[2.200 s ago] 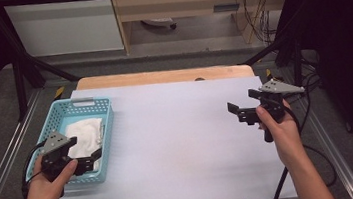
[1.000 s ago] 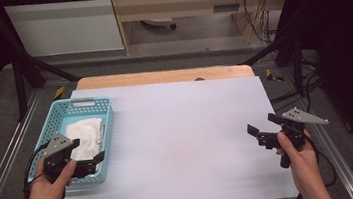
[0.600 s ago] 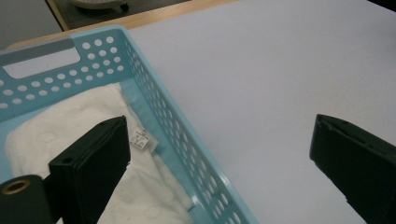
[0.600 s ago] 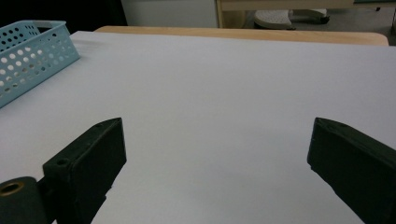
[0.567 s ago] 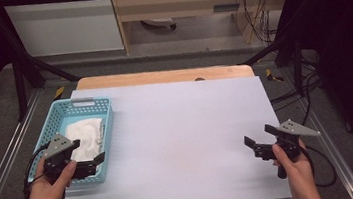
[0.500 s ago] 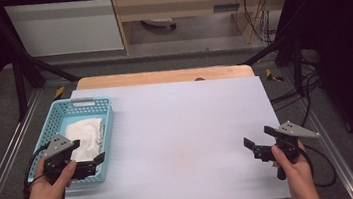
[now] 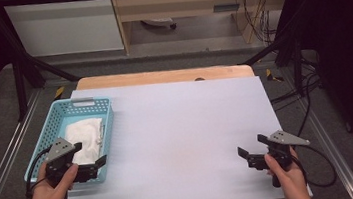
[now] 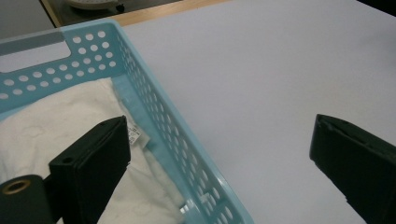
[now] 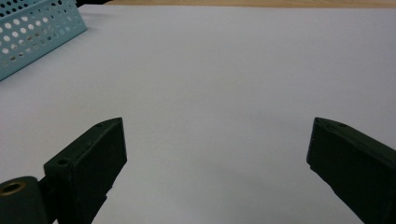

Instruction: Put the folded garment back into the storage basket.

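White table top (image 7: 178, 129) carries a pale blue perforated basket (image 7: 108, 118) at its left edge, with a folded white cloth (image 7: 84, 137) inside. Astride the basket's near right wall, the left gripper (image 7: 96, 166) gapes wide. Well right of the basket, the right gripper (image 7: 245, 156) hovers, jaws spread wide.

Basket (image 8: 159, 116): perforated glossy plastic. Towel (image 8: 42, 135): soft white cloth. Table (image 7: 188, 128): matt, smooth; wood edge.
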The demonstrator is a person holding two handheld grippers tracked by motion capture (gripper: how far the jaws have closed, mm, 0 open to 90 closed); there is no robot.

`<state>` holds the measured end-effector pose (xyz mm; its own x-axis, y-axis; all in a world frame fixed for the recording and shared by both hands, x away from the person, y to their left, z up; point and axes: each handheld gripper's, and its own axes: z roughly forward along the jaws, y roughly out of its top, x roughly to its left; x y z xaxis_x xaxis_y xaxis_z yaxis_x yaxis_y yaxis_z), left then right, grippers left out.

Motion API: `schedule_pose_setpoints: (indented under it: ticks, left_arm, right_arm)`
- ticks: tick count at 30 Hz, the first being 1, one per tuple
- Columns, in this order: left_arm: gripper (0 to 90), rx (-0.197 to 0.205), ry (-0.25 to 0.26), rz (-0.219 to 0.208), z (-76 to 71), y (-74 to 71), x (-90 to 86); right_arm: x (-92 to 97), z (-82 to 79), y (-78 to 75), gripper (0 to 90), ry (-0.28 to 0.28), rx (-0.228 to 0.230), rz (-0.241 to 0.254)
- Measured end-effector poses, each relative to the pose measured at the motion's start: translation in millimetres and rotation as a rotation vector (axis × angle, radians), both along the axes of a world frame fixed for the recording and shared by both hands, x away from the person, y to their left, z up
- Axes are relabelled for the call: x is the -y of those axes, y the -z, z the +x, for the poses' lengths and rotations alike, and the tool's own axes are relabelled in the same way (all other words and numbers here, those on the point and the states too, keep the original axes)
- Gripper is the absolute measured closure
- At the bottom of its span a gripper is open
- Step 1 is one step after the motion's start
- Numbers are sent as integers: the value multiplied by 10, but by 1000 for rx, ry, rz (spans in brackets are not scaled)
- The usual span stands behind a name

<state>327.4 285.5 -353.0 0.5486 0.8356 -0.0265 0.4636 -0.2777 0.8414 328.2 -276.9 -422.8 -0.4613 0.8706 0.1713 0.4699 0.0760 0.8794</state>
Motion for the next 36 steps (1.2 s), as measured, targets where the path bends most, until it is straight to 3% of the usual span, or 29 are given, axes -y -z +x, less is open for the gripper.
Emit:
schedule_pose_setpoints:
  ticks: [9, 21, 26, 33, 36]
  left_arm:
    - [53, -13, 7, -11, -19, 101, -2]
    - [53, -23, 7, -18, -17, 177, 11]
    - [53, -22, 8, -15, -12, 188, 11]
    - [56, -5, 33, -24, -33, 158, 117]
    - [57, 1, 49, -20, -43, 159, 222]
  right_arm:
    - [-137, -9, 119, 55, -41, -16, -10]
    - [-358, 76, 186, 55, -93, 7, -31]
    - [-447, 163, 213, 55, -84, 23, -31]
    - [-580, 248, 210, 55, -96, 58, -19]
    - [-642, 248, 223, 55, -114, 74, -42]
